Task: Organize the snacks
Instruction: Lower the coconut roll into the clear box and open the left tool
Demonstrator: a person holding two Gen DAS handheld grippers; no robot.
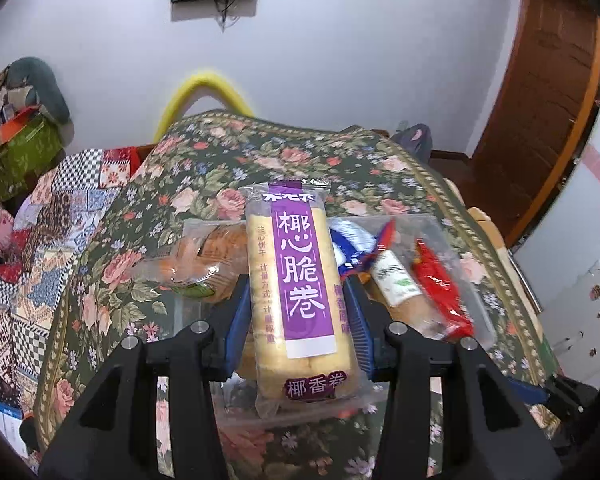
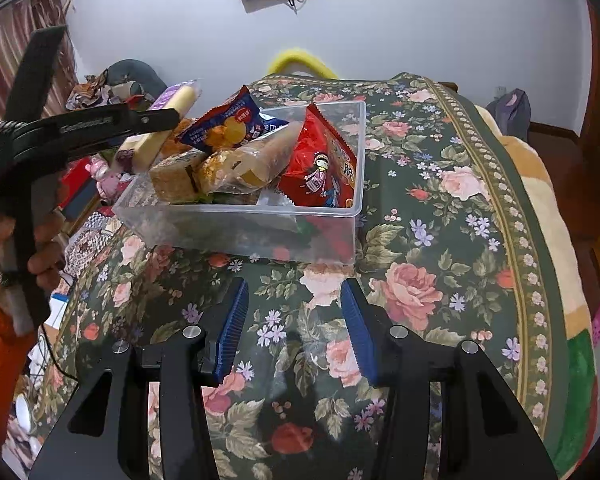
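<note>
My left gripper (image 1: 298, 312) is shut on a purple-labelled coconut roll pack (image 1: 296, 284) and holds it above the clear plastic box (image 1: 480, 312). In the right wrist view the left gripper (image 2: 156, 120) shows at the left with the same pack (image 2: 168, 116) over the box's left end (image 2: 236, 216). The box holds a red snack bag (image 2: 320, 164), a blue biscuit bag (image 2: 224, 124) and several wrapped cakes (image 2: 180, 176). My right gripper (image 2: 294, 320) is open and empty over the floral cloth, in front of the box.
The table carries a dark floral cloth (image 2: 440, 240). A yellow chair back (image 1: 204, 88) stands behind the table. Cluttered bags and boxes (image 1: 16, 136) sit at the far left. A wooden door (image 1: 548, 100) is at the right.
</note>
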